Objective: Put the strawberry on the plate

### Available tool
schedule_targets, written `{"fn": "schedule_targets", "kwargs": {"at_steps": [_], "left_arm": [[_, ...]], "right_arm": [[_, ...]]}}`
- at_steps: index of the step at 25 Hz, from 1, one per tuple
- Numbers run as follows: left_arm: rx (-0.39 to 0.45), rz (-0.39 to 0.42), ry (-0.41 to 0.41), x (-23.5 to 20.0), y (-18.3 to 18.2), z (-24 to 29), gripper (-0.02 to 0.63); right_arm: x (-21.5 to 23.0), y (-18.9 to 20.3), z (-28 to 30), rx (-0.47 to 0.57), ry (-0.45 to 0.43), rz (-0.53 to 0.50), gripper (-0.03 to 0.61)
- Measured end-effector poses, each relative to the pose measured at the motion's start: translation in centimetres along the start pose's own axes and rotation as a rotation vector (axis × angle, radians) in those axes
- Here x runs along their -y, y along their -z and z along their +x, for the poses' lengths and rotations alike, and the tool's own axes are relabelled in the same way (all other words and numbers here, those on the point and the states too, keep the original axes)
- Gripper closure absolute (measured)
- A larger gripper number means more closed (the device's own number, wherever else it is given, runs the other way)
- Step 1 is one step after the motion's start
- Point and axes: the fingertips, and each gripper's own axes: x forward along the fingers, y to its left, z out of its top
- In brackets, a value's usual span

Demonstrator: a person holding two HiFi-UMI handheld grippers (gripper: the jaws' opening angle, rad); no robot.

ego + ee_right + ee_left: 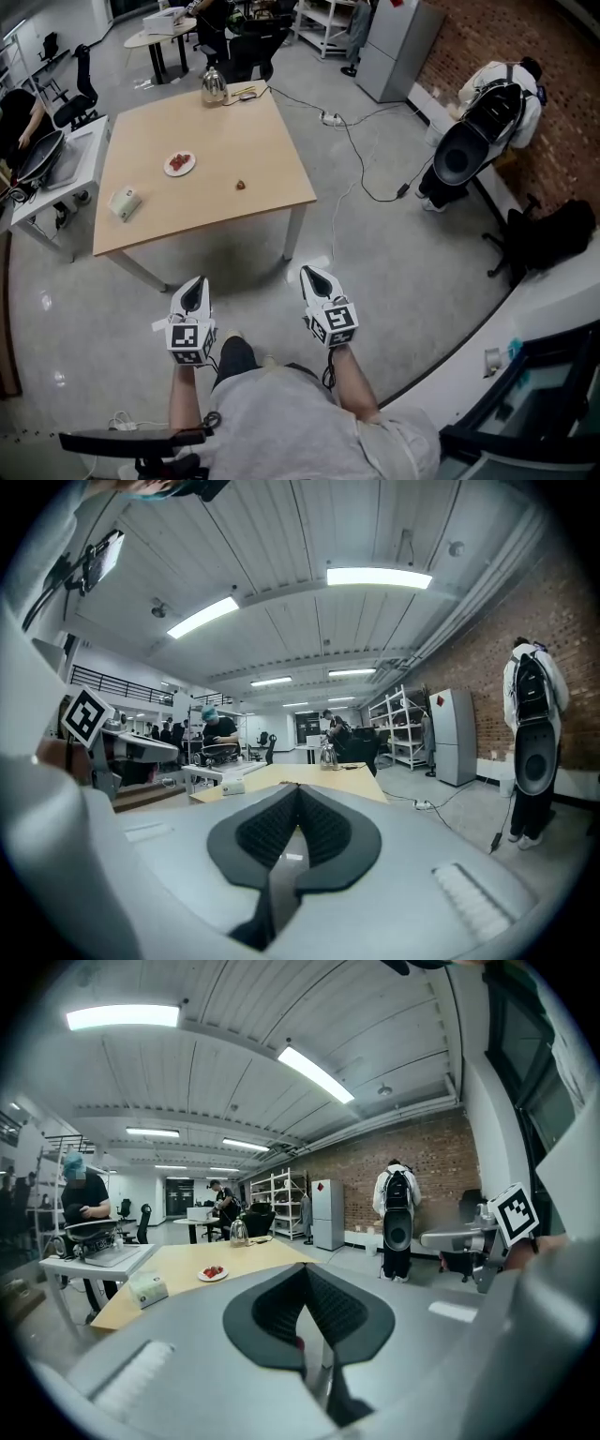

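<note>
Well ahead of the left gripper [194, 283] and right gripper [313, 274], both closed and empty: small red strawberry [241, 185] on the light wooden table [211, 122], nearer the right gripper's side than the white round plate [179, 165]. Probably light, soft, easily bruised; calls for a gentle pinch across the widest part.
</note>
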Motion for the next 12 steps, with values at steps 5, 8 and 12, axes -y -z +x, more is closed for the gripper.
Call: {"fn": "schedule_targets", "kwargs": {"at_steps": [5,8,12], "left_arm": [[-0.008,0.002,0.033,0.7,-0.2,3.0,0.594],[-0.024,0.002,0.051,0.9,-0.3,4.9,0.594],[-0.042,-0.004,0.066,0.7,0.0,7.6,0.594]], "right_arm": [[1.8,0.6,0.9,-0.017,0.016,-0.003,0.572],[2.6,0.7,1.9,-0.026,0.018,0.001,0.572],[3.7,0.9,3.9,-0.045,0.011,0.0,0.572]]}}
